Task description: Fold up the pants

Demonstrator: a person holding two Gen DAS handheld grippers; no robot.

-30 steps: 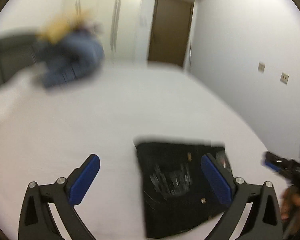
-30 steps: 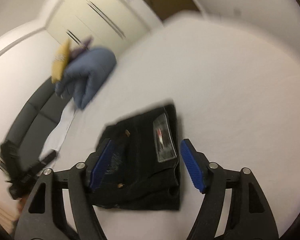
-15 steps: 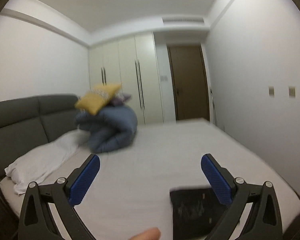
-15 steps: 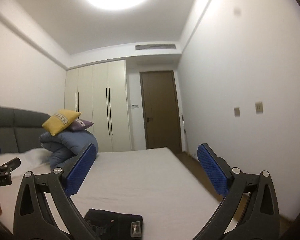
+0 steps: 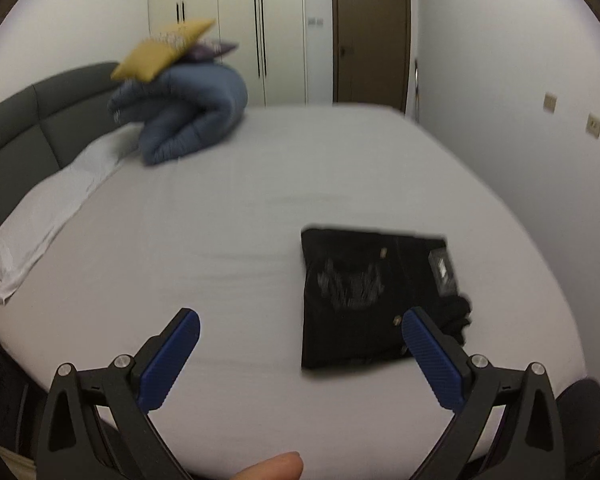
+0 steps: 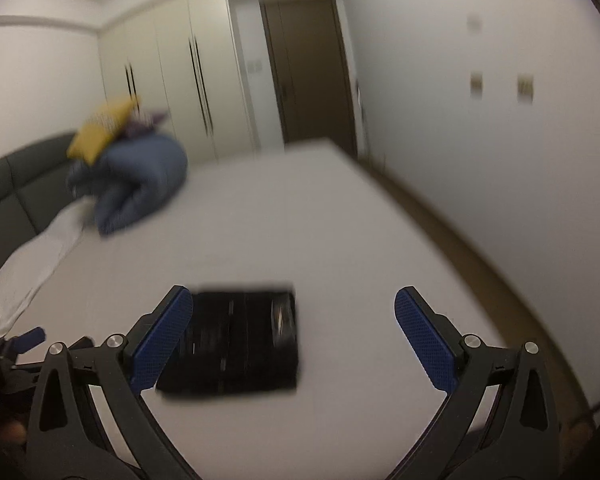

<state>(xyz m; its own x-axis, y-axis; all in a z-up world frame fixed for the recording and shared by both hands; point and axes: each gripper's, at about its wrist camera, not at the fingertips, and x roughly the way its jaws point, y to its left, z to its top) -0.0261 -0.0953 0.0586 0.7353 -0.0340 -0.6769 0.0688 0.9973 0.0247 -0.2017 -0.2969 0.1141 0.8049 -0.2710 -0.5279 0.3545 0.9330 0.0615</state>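
The black pants [image 5: 364, 300] lie folded into a compact rectangle on the white bed [image 5: 220, 220], near its front right. They also show in the right wrist view [image 6: 236, 344], blurred. My left gripper [image 5: 300, 356] is open and empty, held above the bed's front edge to the left of the pants. My right gripper [image 6: 292, 336] is open and empty, held above and in front of the pants; its left finger [image 6: 160, 336] overlaps the pants' left edge in view.
A rolled blue duvet [image 5: 188, 116] with a yellow cushion [image 5: 160, 52] sits at the far left by the grey headboard [image 5: 28, 120]. A white pillow [image 5: 48, 216] lies along the left edge. Wardrobe doors [image 5: 260, 32], a brown door [image 5: 370, 36] and the right wall [image 5: 520, 100] surround the bed.
Both cameras tilted up toward the room, then back down toward the bed. The folded pants lie in the same place, and both grippers stayed open.
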